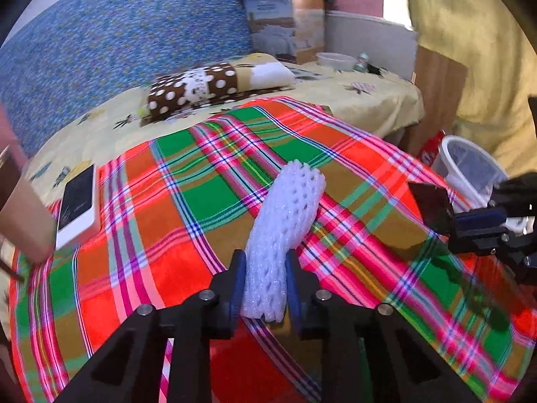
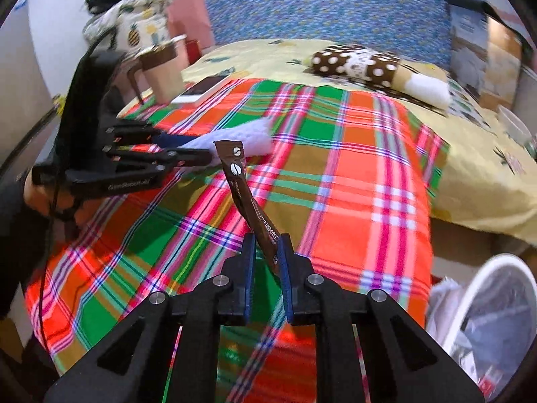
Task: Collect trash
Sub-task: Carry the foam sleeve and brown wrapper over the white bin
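A white foam net sleeve (image 1: 285,221) lies on the plaid blanket (image 1: 161,208), its near end squeezed between the blue pads of my left gripper (image 1: 265,268), which is shut on it. From the right wrist view the same sleeve (image 2: 241,134) pokes out past the left gripper (image 2: 201,152). My right gripper (image 2: 265,252) is shut on a brown coffee stick wrapper (image 2: 245,194), held tilted above the blanket. In the left wrist view the right gripper (image 1: 446,215) sits at the right edge with the dark wrapper (image 1: 431,206) in it.
A white bin with a plastic liner (image 1: 446,154) stands beside the bed's right side, with trash inside it (image 2: 503,258). A phone (image 1: 77,201), a polka-dot pillow (image 1: 194,87), a cardboard box (image 1: 285,23) and a paper cup (image 2: 164,70) lie around the blanket.
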Motion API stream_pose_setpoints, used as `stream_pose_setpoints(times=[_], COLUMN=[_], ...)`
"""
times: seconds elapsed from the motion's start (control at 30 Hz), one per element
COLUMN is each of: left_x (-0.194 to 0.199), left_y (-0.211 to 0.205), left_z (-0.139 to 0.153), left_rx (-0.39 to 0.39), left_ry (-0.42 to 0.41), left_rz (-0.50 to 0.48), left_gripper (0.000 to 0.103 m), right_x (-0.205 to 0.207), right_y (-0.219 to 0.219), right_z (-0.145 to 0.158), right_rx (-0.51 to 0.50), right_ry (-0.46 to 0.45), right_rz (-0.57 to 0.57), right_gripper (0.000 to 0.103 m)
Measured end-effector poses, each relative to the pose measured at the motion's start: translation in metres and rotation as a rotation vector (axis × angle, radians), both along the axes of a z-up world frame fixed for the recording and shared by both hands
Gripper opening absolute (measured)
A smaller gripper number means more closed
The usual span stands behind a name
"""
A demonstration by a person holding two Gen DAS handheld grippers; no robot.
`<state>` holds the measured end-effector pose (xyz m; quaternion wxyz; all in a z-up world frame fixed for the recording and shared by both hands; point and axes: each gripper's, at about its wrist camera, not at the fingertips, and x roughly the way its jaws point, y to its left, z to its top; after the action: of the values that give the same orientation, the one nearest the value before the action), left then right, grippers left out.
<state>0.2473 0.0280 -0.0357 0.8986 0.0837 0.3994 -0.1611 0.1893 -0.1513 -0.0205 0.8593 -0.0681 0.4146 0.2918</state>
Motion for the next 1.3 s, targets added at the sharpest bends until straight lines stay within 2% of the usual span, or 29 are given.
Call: stream_pose_setpoints(times=[0.17, 0.27, 0.4, 0.87, 1.0, 1.3], left_x=[-0.028, -0.044, -0.063, -0.067, -0.062, -0.054], left_y=[-0.008, -0.02, -0.041, -0.156, -0.189, -0.242], left_z=[0.011, 0.02, 0.034, 0.046, 0.043, 0.031], left_rx=[-0.056, -0.074, -0.135, -0.211, -0.224, -0.221], left_ry=[0.006, -0.007, -0.022, -0.005, 0.01, 0.047], left_rz=[0.078, 0.09, 0.089, -0.07, -0.123, -0.203], left_gripper=[0.021, 0.021, 0.021, 0.021, 0.021, 0.021], right_x=[-0.004, -0.009, -0.015, -0.029, -0.028, -0.024], right_y=[-0.019, -0.03, -0.048, -0.137, -0.159, -0.181], right_z=[0.005, 0.008, 0.015, 0.028, 0.025, 0.012], right_rx=[0.038, 0.05, 0.058, 0.025, 0.002, -0.044], right_ry=[-0.007, -0.014, -0.034, -0.095, -0.084, -0.036], right_rz=[-0.064, -0.094, -0.131, -0.349, -0.413, -0.473], right_gripper=[0.016, 0.016, 0.016, 0.016, 0.016, 0.016])
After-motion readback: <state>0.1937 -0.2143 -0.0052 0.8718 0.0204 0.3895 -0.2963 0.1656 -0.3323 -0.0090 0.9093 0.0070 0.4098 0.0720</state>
